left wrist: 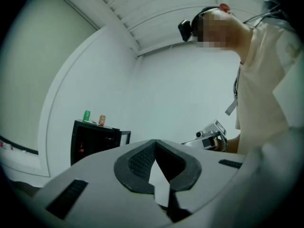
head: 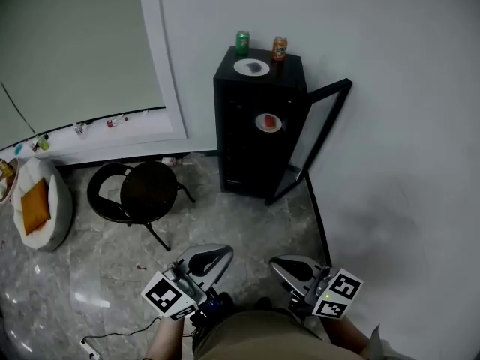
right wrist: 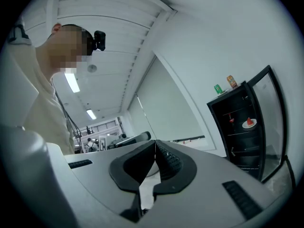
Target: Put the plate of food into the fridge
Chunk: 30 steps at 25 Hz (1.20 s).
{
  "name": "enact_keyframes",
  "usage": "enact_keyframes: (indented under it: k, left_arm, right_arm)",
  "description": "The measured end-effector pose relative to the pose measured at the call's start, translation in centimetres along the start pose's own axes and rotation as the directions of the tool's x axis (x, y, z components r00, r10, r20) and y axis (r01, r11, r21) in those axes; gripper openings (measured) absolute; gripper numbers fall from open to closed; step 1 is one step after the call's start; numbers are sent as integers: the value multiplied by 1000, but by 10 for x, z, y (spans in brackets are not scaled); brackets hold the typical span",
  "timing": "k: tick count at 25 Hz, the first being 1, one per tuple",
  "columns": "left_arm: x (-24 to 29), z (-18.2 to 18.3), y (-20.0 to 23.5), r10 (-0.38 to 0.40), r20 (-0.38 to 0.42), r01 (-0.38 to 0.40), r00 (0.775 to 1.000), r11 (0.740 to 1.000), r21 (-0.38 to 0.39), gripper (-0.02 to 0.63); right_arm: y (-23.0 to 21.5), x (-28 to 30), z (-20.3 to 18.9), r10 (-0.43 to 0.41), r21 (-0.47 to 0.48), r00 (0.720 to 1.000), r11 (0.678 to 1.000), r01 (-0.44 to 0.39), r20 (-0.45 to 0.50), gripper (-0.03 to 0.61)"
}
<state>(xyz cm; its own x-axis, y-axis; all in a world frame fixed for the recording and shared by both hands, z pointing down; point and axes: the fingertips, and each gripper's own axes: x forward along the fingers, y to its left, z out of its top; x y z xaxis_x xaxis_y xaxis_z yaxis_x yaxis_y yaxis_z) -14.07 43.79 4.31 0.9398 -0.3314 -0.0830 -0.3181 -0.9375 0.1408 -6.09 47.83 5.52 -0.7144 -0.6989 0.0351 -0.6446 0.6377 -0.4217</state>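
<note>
— Floor?
— Grey marbled floor (head: 247, 223). A white wall stands behind a black fridge (head: 247, 137), whose door (head: 319, 137) is swung open.
— Plate of food (head: 268, 122)?
— On a shelf inside the fridge. A second plate (head: 252, 67), a green can (head: 242, 42) and an orange can (head: 279, 48) sit on top.
— Grippers?
— The left gripper (left wrist: 155, 144) and right gripper (right wrist: 155, 144) are both clenched, empty and well apart from the fridge.

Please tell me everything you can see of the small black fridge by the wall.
The fridge is a small black cabinet standing upright on the grey floor against the white wall. Its door, a dark frame with a clear pane, is swung open to the right. Inside, a white plate with red food rests on a shelf. On top stand a green can and an orange can, with another white plate near them.
</note>
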Motion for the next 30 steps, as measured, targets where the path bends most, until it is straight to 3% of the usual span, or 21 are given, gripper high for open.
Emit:
enact_keyframes:
  k: [3,9,14,19,30]
  left_arm:
    - [-18,6,15,45,5,-45,999,999,24,9]
    - [-42,10,28,63,-12,-63,998,997,43,9]
    - [-61,27,36,12,75,-15,997,999,35,9]
    - [-78,7,48,27,23,-28,999,999,39,9]
    - [-95,3,54,18,43,-18,999,1000,15,9]
  right_arm:
    - [7,20,-4,12,-5,1000,1000,-12,-25,21]
    - [24,55,-9,29,-6,998,1000,-30,-55,21]
    - [37,74,-15,10,-6,998,1000,-10,-54,21]
    - [44,87,-28,-19,10,997,1000,20,-79,21]
    - [52,101,-39,-58,2,991,998,59,-122,21]
